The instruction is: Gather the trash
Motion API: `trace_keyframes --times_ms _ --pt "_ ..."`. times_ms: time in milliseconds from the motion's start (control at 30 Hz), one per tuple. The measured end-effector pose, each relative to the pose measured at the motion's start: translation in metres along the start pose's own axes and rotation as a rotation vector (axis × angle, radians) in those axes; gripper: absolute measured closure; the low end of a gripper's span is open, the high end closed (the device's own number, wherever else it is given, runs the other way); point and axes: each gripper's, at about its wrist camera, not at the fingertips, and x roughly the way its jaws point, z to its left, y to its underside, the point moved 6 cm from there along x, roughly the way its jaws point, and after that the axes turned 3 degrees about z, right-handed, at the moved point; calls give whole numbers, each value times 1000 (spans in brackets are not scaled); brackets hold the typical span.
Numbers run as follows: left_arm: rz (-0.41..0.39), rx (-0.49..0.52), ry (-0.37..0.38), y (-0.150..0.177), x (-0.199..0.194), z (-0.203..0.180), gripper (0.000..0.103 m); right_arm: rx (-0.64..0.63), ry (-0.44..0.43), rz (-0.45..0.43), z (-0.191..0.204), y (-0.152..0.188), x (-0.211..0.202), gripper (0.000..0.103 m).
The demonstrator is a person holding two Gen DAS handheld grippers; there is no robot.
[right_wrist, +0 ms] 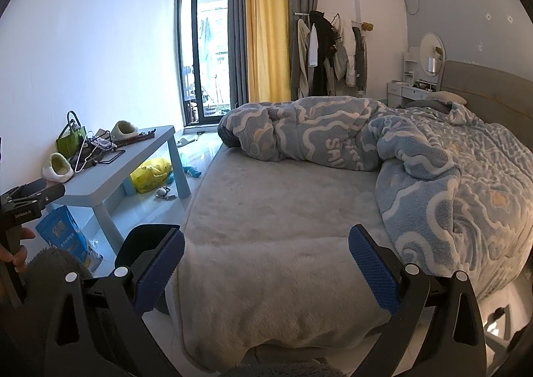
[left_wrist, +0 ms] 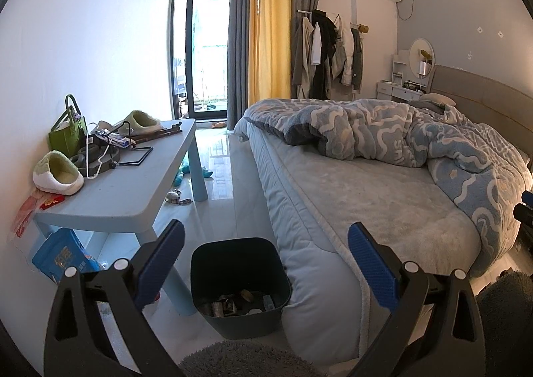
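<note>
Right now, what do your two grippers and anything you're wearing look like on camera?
Both match: the left gripper and right gripper have black plastic arms with triangular cut-outs, white round pivot caps, and blue dimpled pads on the fingers. In the right wrist view the left unit's black body carries small white lettering, too small to read surely. A fuzzy grey sleeve shows beside it.

I'm in a home bedroom: a bed [right_wrist: 266,227] with a rumpled duvet [right_wrist: 433,177], coats on a rack [left_wrist: 326,50], curtains [left_wrist: 263,27], a dressing table [left_wrist: 399,87].
</note>
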Motion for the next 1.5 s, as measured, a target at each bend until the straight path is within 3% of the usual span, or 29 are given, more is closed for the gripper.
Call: trace_keyframes --times_ms 1500 --pt "6 -4 -1 2 1 -1 3 -5 -1 2 -1 -3 0 3"
